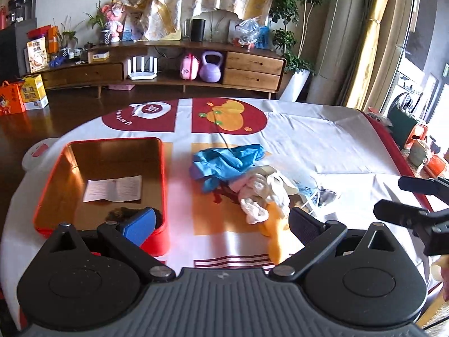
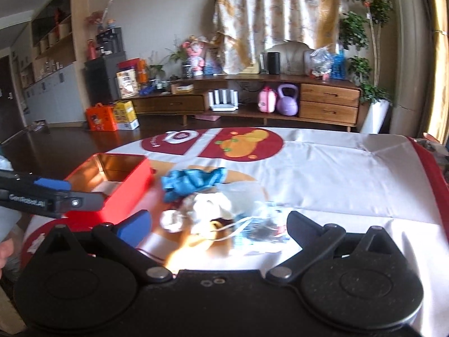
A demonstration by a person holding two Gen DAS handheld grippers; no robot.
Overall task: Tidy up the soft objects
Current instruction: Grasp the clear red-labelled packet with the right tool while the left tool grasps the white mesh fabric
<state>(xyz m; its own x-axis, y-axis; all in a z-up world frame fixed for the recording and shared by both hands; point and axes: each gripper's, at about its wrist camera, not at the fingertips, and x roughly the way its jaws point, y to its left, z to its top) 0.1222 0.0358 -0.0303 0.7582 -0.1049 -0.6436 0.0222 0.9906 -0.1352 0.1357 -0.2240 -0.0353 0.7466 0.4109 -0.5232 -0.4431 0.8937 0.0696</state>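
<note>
We read "GenRobot.ai" in pale letters along the side of the left gripper [image 2: 42, 196] as the right wrist view shows it; the paper sheet [image 1: 113, 188] in the red box [image 1: 165, 185] carries printed lines too small to make out; the tablecloth's [image 1: 322, 140] curved lettering and the cartons' characters are unreadable.

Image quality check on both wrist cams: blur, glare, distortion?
Left wrist: sharp; sun glare inside the red box; fisheye bends the table edge. Right wrist: soft, the pile of soft items smeared, a bright sun patch on the cloth before the open right gripper.
</note>
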